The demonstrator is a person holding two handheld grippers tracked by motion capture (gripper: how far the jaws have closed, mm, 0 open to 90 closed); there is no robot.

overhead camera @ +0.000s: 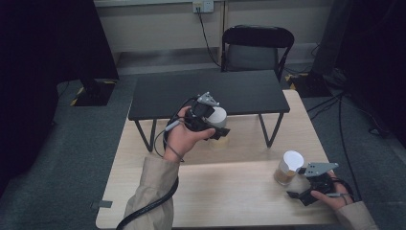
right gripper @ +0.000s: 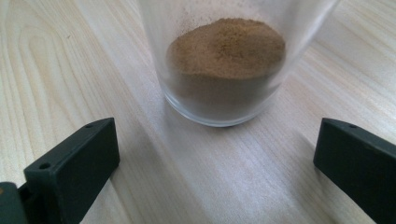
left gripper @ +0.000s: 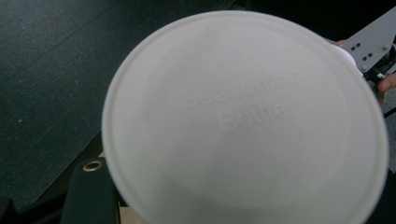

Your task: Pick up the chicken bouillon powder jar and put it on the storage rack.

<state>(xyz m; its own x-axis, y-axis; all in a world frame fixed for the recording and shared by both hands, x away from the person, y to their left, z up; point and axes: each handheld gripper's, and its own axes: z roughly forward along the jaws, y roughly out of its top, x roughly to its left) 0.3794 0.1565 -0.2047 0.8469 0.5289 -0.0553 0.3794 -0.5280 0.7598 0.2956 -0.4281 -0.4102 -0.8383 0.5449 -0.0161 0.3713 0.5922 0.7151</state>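
Left tool: clamped on the white lid, held above the bench.
Right tool: jaws apart, jar of brown powder at 12 o'clock.

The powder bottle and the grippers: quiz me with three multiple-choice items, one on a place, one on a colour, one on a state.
1. Where does the glass bottle of brown powder stand?
A. On the black low table
B. On the light wooden table
C. On the chair

2. What colour is the lid embossed "Seasoning Bottle"?
A. Red
B. Black
C. White

3. How is the right gripper?
A. Open, clear of the bottle
B. Shut on the bottle
C. Shut on a spoon

Key: 1 B, its base rests on pale wood grain; 2 C, it is plain white in the left gripper view; 3 A, both jaws stand wide apart short of the glass.
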